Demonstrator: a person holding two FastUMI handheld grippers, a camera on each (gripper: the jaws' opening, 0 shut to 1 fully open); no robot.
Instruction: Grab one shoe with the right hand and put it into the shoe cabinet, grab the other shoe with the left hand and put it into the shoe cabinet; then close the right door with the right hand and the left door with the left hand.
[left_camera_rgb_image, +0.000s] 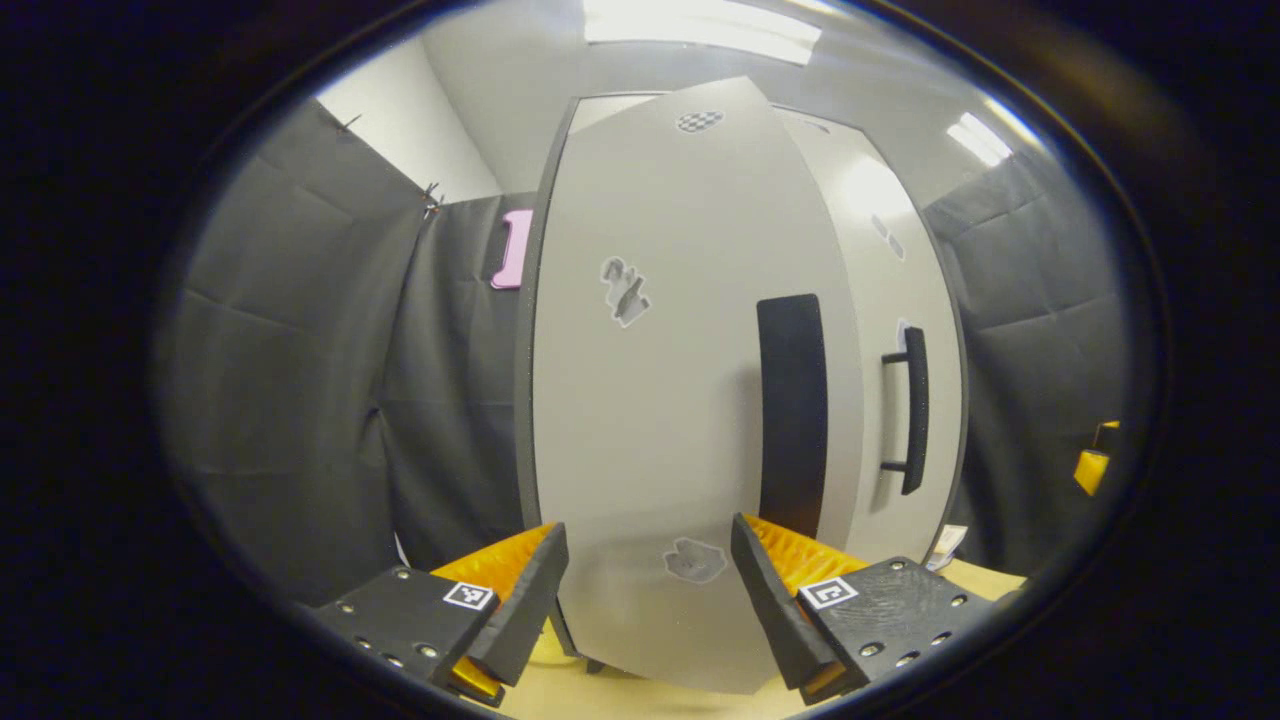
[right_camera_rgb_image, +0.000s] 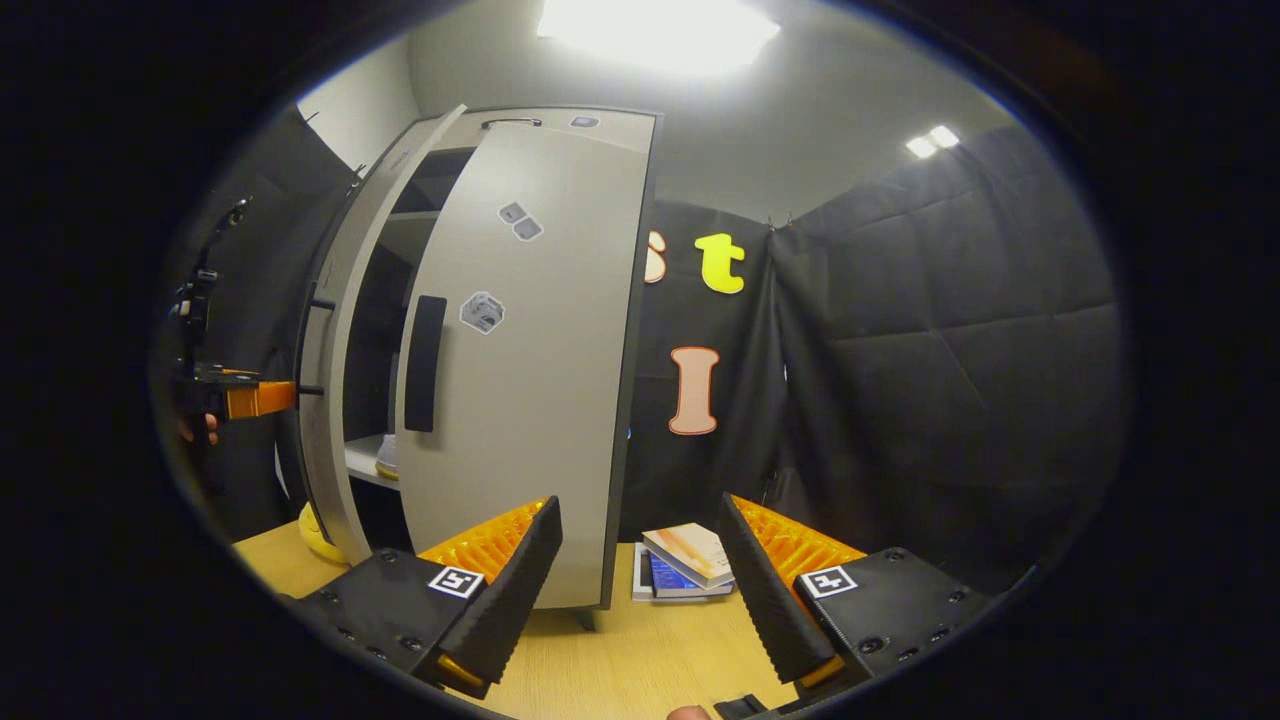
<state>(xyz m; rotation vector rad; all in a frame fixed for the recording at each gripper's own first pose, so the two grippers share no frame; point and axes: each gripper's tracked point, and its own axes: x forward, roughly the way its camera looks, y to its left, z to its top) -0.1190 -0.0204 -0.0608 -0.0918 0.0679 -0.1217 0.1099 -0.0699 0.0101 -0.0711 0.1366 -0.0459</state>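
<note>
Cabinet doors stood tall and upright before the left hand-held gripper (left_camera_rgb_image: 648, 590) in the left gripper view, the grey shoe cabinet (left_camera_rgb_image: 700, 400) rising with its long axis vertical. The nearer grey door panel (left_camera_rgb_image: 660, 420) faced the camera almost flat, a flat black vertical handle (left_camera_rgb_image: 792, 410) near its right edge; the farther door (left_camera_rgb_image: 900, 300) beside it angled away and carried a black bar handle (left_camera_rgb_image: 912, 410), also vertical. The gripper's fingers were spread wide apart, pinching nothing, with the nearer door's lower part between them. Small grey stickers (left_camera_rgb_image: 626, 290) dotted the door face. The cabinet stood on a pale wooden counter (left_camera_rgb_image: 590, 690).

In the right gripper view, the right hand-held gripper (right_camera_rgb_image: 640, 590) was likewise spread and empty. The shoe cabinet (right_camera_rgb_image: 520, 380) stood left of centre, its right door (right_camera_rgb_image: 530, 400) turned partly shut and its left door (right_camera_rgb_image: 335, 400) swung outward, leaving a gap onto the shelves. A white shoe (right_camera_rgb_image: 387, 458) sat on a lower shelf inside, mostly hidden by the right door, so its heading could not be told. Part of a yellow object (right_camera_rgb_image: 318, 540) lay on the counter (right_camera_rgb_image: 620, 660) at the left door's foot. The other hand-held gripper (right_camera_rgb_image: 250, 398) was near the left door's outer edge. A small stack of books (right_camera_rgb_image: 685, 570) lay on the counter just right of the cabinet.
</note>
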